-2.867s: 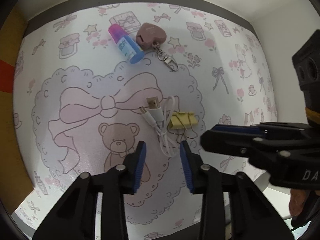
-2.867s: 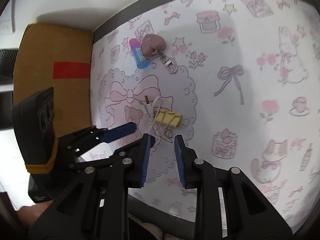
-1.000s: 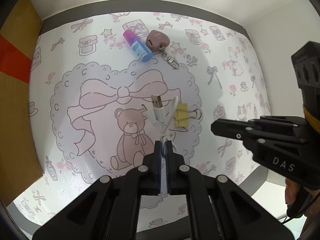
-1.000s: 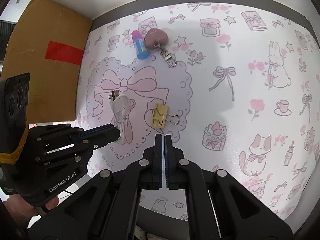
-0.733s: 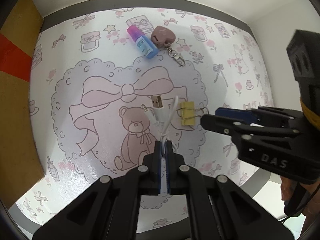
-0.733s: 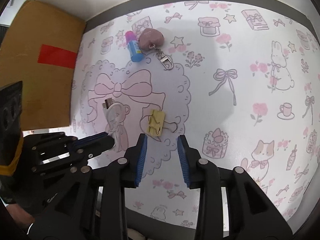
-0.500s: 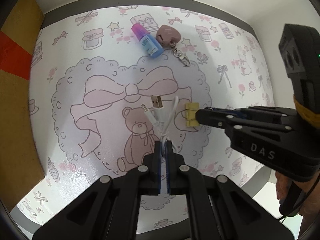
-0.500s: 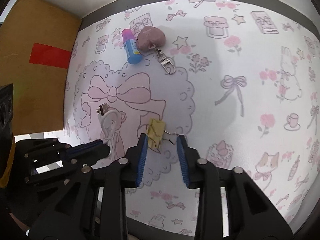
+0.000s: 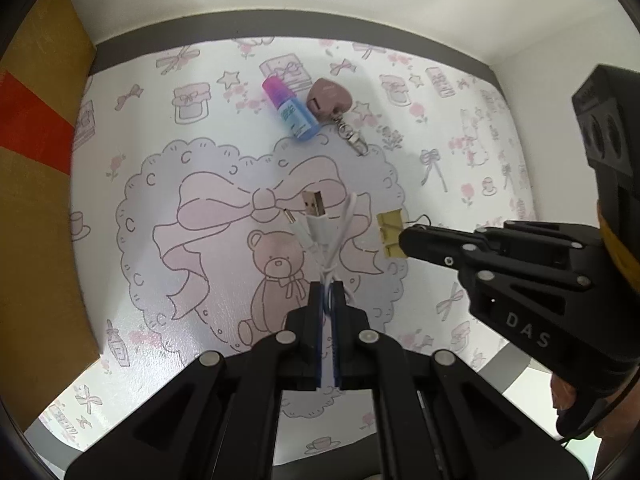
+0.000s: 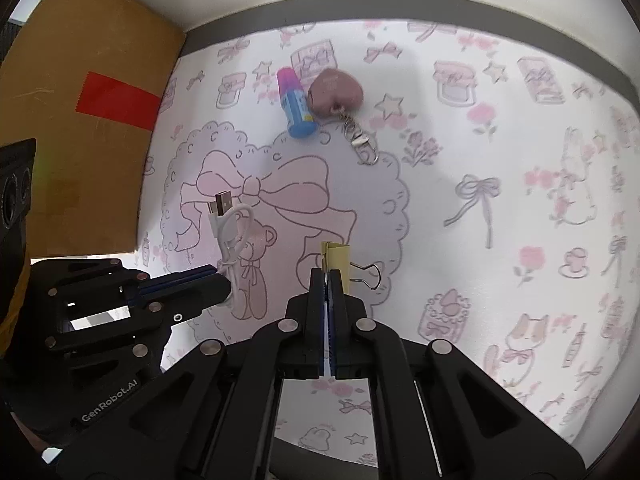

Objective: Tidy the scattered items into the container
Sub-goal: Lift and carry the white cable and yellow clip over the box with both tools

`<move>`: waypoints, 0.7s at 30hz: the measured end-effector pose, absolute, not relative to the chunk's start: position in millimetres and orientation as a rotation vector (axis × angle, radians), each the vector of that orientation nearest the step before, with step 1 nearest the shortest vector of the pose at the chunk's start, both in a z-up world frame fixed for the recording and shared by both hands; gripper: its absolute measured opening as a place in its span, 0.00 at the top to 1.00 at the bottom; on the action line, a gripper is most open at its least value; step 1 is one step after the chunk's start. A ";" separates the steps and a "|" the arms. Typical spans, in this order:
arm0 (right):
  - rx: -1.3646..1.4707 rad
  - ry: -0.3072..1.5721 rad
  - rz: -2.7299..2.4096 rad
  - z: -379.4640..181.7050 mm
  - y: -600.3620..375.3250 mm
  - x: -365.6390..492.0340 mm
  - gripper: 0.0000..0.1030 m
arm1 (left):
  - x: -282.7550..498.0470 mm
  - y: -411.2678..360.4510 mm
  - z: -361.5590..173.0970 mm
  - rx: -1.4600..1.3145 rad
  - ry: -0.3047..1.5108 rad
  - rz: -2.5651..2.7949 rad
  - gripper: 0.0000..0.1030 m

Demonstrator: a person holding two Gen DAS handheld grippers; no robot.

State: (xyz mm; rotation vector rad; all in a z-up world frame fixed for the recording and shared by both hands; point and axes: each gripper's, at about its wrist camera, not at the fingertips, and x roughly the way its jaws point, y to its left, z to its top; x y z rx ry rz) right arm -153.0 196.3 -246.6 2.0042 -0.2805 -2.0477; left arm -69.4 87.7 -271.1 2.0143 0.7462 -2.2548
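Cardboard box (image 10: 80, 120): far left of the right-wrist frame, brown with a strip of red tape. Only its closed outer face shows, so what is inside cannot be told.
Left claw (image 9: 328, 292): lower centre of the left-wrist frame, jaws pressed together on the looped end of the white USB cable (image 9: 320, 228). In the right-wrist frame it comes in from the lower left (image 10: 222, 280).
White USB cable: runs up from the pinched loop toward mid-frame over the printed teddy bear, its two plugs free at the upper end. It is outside the box, between the box and the binder clip.
Tabletop (image 9: 200, 128): covered by a white mat with pink bows, jars and a large scalloped heart.
Small bottle (image 9: 292, 110): upper centre of the left-wrist frame, lying on its side — pink at one end, blue at the other — just beside the keychain, possibly touching it.
Pink heart keychain (image 9: 330, 98): right of the bottle, its metal clasp trailing down and right.
Yellow binder clip (image 10: 336, 256): centre of the right-wrist frame, wire handles pointing right.
Right claw (image 10: 328, 280): lower centre of its own frame, jaws closed tight on the near edge of the binder clip. In the left-wrist frame it reaches in from the right (image 9: 404, 236) — the clip shows at its tip.
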 end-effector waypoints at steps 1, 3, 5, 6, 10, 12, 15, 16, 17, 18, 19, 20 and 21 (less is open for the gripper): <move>1.990 -0.281 -2.063 -242.2 196.5 -151.5 0.99 | -68.7 87.8 -268.3 2.005 0.743 -2.260 0.97; 1.977 -0.274 -2.083 -235.0 197.5 -149.7 0.99 | -67.4 88.2 -262.6 1.987 0.734 -2.273 0.97; 1.953 -0.242 -2.129 -224.4 197.5 -146.3 0.99 | -66.0 88.8 -256.6 1.970 0.732 -2.291 0.97; 1.947 -0.229 -2.143 -220.8 197.5 -145.3 0.99 | -64.9 89.6 -252.8 1.960 0.729 -2.302 0.97; 1.925 -0.232 -2.186 -205.2 198.5 -138.3 0.99 | -61.5 90.8 -238.0 1.932 0.708 -2.345 0.97; 1.909 -0.202 -2.208 -197.5 197.4 -134.6 0.99 | -59.4 92.1 -231.0 1.915 0.697 -2.364 0.97; 1.881 -0.199 -2.230 -185.9 195.8 -129.3 0.99 | -56.9 93.9 -222.5 1.897 0.693 -2.380 0.97; 1.874 -0.186 -2.232 -182.3 194.0 -127.7 0.99 | -56.4 94.4 -220.1 1.889 0.689 -2.386 0.97; 1.869 -0.179 -2.238 -179.4 192.2 -126.5 0.99 | -54.8 94.0 -216.3 1.880 0.686 -2.393 0.97; 1.861 -0.174 -2.244 -176.1 190.3 -125.5 0.99 | -53.4 93.7 -212.1 1.869 0.685 -2.401 0.97; 1.851 -0.169 -2.253 -172.4 188.4 -123.8 0.99 | -52.7 93.6 -210.0 1.872 0.672 -2.414 0.97; 1.845 -0.162 -2.260 -169.7 186.6 -122.5 0.99 | -51.5 93.1 -206.2 1.862 0.667 -2.421 0.97; 1.840 -0.159 -2.266 -166.8 184.7 -121.5 0.99 | -50.6 92.6 -202.7 1.853 0.664 -2.428 0.97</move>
